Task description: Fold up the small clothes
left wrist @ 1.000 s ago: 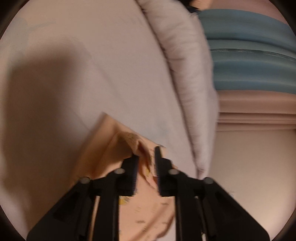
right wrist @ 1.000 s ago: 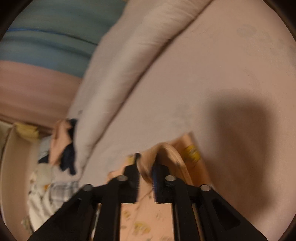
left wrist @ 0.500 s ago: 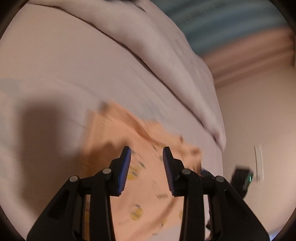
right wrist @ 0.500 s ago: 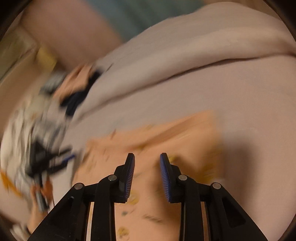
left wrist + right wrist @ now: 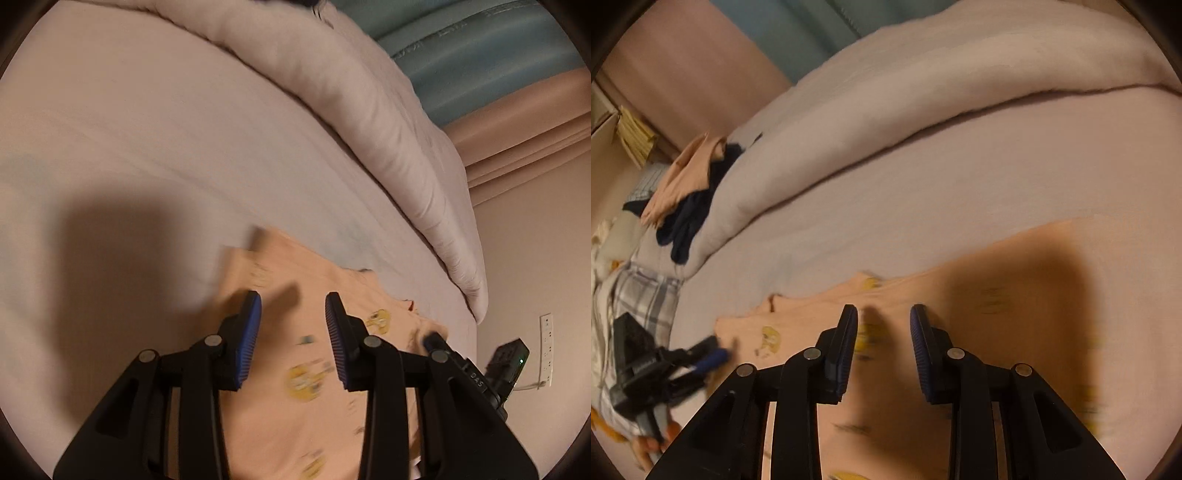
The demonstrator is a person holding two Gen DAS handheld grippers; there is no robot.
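A small peach garment with yellow cartoon prints [image 5: 306, 373] lies flat on the pale bed sheet [image 5: 147, 155]; it also shows in the right wrist view [image 5: 1015, 295]. My left gripper [image 5: 293, 321] is open and empty just above the garment. My right gripper [image 5: 884, 325] is open and empty above the same garment. The left gripper also appears at the left of the right wrist view [image 5: 705, 360], near the garment's left edge. The right gripper's tip shows at the right of the left wrist view [image 5: 434, 338].
A rolled pale duvet [image 5: 369, 110] runs along the far side of the bed [image 5: 923, 85]. A heap of clothes, peach and dark blue [image 5: 690, 184] and plaid [image 5: 646, 299], lies at the left. A wall socket [image 5: 546, 343] is at the right.
One second ago both grippers were shut on folds of the garment. They have let go and opened, and the garment now lies flat beneath them.
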